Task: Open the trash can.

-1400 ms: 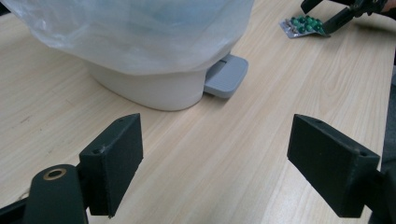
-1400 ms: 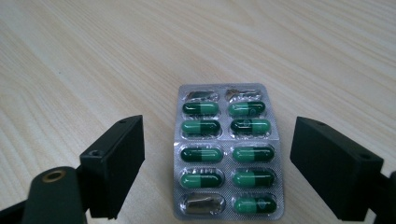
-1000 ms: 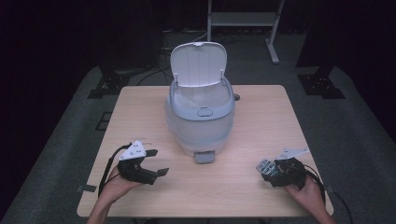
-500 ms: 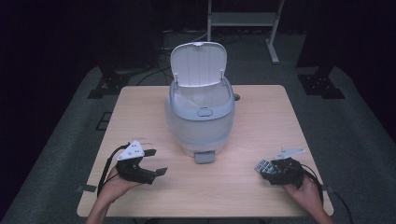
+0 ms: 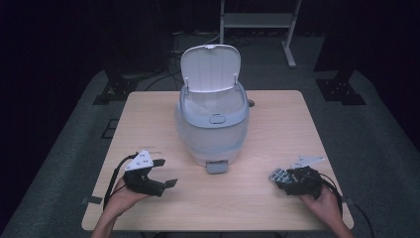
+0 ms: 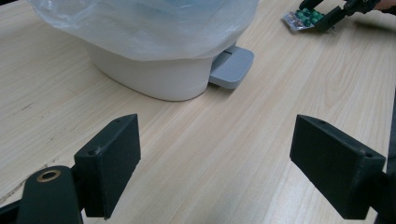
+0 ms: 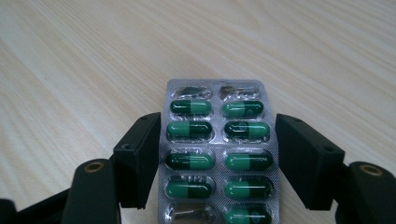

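Note:
A silver blister pack of green capsules lies between the jaws of my right gripper, which press on its two long edges just above the wooden table. From above, the right gripper sits near the table's front right with the pack sticking out toward the left. My left gripper rests at the front left, open and holding nothing; its jaws stand wide apart over bare wood. A white pedal bin stands mid-table with its lid up.
The bin's grey pedal points toward the front edge and lies ahead of the left gripper. A clear plastic liner hangs over the bin's body. A metal stand is on the floor behind the table.

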Available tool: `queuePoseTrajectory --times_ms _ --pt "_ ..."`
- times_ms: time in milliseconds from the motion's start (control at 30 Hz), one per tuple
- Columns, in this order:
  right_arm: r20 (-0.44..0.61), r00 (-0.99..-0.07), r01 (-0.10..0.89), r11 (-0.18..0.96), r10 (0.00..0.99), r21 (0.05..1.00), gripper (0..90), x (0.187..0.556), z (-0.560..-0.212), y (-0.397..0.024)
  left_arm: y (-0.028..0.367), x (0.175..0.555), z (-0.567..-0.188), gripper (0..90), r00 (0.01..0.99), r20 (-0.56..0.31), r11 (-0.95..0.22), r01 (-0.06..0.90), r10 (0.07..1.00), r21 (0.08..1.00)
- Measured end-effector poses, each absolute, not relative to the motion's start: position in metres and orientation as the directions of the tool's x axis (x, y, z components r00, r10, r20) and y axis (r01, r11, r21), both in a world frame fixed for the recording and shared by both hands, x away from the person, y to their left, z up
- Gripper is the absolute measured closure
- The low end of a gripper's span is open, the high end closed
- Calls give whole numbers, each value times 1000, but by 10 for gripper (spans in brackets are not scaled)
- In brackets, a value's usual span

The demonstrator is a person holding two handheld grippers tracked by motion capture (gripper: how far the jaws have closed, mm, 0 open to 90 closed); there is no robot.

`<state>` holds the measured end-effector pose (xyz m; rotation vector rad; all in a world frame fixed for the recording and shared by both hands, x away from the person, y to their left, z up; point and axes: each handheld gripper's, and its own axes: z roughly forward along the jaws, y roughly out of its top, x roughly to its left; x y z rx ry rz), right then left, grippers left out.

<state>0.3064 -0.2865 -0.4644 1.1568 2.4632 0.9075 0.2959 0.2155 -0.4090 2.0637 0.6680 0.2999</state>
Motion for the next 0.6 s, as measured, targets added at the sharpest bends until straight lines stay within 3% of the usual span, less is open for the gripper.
queuePoseTrajectory --times_ms 600 --pt "80 -671 581 456 737 674 324 305 -429 -288 214 296 -414 151 819 -34 -439 342 573 831"
